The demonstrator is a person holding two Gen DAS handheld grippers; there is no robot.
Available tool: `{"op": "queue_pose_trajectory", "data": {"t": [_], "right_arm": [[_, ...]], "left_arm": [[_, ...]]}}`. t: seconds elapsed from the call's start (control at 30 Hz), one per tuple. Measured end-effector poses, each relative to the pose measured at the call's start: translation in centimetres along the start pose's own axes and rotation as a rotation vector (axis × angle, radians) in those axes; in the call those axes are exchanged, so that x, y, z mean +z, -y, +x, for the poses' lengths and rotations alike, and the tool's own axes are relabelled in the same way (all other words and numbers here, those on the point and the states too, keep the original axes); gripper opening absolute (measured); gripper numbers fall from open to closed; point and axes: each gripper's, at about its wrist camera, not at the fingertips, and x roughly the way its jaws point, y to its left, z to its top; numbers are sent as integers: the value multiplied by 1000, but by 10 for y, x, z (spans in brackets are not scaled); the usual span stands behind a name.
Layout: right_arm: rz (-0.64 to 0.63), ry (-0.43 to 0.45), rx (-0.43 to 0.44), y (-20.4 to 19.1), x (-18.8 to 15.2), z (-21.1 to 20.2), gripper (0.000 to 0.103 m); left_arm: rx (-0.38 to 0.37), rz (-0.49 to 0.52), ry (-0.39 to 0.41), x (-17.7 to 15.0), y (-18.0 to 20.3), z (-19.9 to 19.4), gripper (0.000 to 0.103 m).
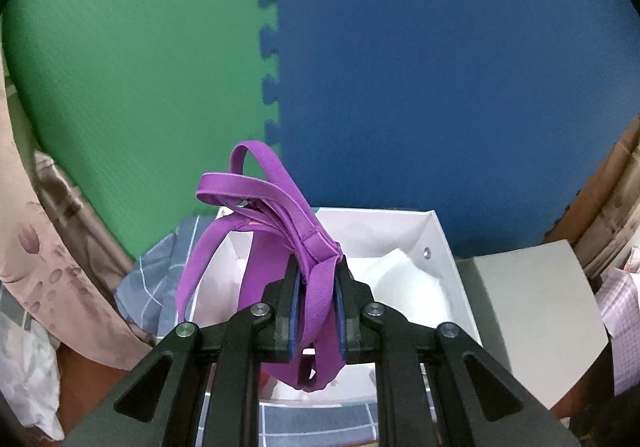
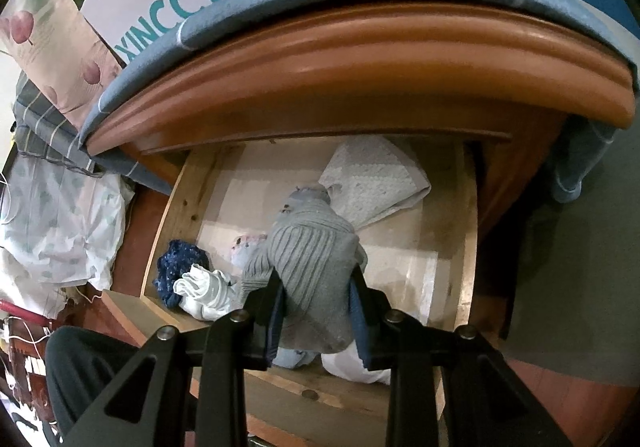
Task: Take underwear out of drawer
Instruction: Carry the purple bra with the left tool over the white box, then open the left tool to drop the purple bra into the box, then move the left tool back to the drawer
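left claw [image 1: 316, 279]: clamped tight on the purple underwear [image 1: 276, 215] — straps looping up, rest dangling below the fingers
where it is: out of the drawer, held over an open white box [image 1: 436, 239] by the green and blue mats
right claw [image 2: 316, 287]: closed on a grey ribbed sock [image 2: 308, 255]
drawer [image 2: 468, 247]: open — more socks and a folded white cloth inside

Our left gripper [image 1: 318, 267] points downward, jaws pinched nearly shut on cloth; our right gripper [image 2: 316, 283] tilts steeper, jaws clamped partway on fabric.
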Motion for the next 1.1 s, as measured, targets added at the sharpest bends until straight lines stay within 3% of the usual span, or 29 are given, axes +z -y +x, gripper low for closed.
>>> {"op": "queue_pose_trajectory", "data": {"t": [0.33,0.47,0.67,0.73,0.83,1.1], "right_arm": [[-8,-17,7,-4,-1,4,29],[-11,-22,7,-5,-2,6,29],[-9,-28,5,-5,-1,7,29],[-10,-30,3,-4,-1,7,29],[-9,-34,0,-4,-2,9,29],[-16,-38,-11,-4,-4,10,29]], "left_arm": [[20,-19,-114,-23,-7,60,13],[30,-18,-115,-30,-6,67,15],[14,8,-133,-32,6,68,26],[25,8,-140,-33,7,68,38],[34,32,-127,-36,12,64,47],[72,8,-71,-45,4,40,51]]}}
